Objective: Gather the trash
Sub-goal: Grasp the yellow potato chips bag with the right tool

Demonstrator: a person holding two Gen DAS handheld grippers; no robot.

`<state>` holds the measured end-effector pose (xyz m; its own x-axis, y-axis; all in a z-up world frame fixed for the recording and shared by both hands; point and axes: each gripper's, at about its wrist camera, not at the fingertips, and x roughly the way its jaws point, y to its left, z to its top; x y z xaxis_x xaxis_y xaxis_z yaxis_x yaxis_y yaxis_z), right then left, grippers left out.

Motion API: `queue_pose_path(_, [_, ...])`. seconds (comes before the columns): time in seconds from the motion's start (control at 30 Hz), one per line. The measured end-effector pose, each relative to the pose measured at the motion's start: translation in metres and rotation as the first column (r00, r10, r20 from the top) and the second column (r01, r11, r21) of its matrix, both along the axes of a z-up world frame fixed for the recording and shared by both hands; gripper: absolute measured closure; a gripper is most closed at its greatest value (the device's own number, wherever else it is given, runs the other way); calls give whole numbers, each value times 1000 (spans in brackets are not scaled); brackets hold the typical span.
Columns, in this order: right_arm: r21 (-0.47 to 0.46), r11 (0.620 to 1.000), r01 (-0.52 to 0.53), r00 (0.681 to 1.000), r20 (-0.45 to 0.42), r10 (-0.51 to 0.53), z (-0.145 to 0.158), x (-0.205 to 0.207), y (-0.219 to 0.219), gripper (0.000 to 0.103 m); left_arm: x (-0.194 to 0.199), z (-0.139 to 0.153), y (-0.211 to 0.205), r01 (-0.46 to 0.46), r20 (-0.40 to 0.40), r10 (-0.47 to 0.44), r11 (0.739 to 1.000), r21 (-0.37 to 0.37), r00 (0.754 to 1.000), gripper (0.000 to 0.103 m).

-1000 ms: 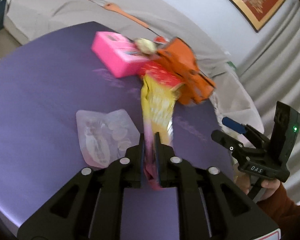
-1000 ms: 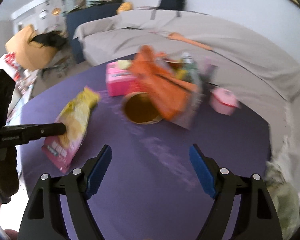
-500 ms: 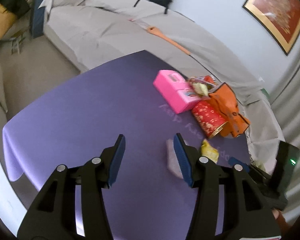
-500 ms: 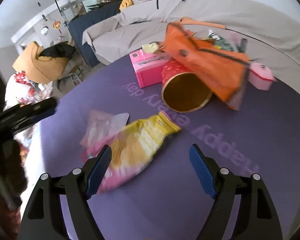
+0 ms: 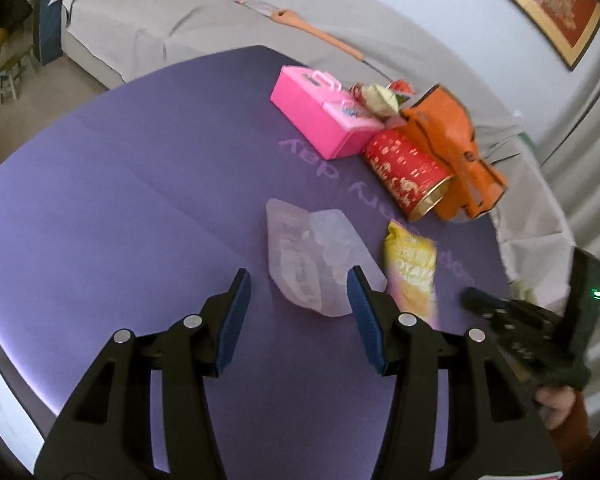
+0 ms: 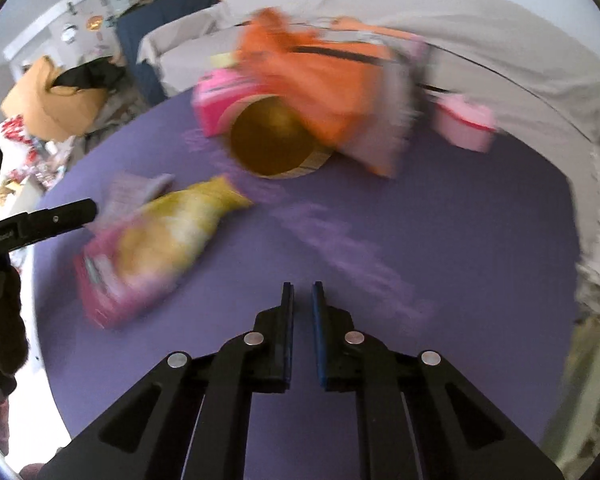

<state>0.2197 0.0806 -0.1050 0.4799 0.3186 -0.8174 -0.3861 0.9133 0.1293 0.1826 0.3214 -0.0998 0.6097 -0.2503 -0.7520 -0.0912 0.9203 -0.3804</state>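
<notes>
Left gripper (image 5: 298, 312) jaws wide apart, empty, hovering over clear plastic bag (image 5: 314, 262) on purple table (image 5: 120, 200); yellow chip bag (image 5: 410, 268) just beside it; both look light, soft, crinkly, likely slippery; pinch flat edge; right gripper (image 6: 301, 330) nearly closed, empty.

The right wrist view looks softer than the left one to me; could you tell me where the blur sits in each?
Right wrist view: motion blur smears the yellow and pink snack bag, the orange fabric bag and the gold-mouthed can, while the right gripper stays crisp. Left wrist view: mostly sharp; only the snack bag's lower end is streaked.
</notes>
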Motion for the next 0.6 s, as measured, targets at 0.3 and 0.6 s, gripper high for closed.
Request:
queue_pose_path(0.3, [45, 991, 122, 992, -14, -122, -4, -7, -70, 92, 28, -1, -19, -50, -26, 53, 994, 97, 998, 87])
queue_pose_path(0.6, [124, 986, 109, 991, -94, -97, -4, 0, -59, 46, 9, 13, -19, -17, 56, 13, 998, 61, 998, 101])
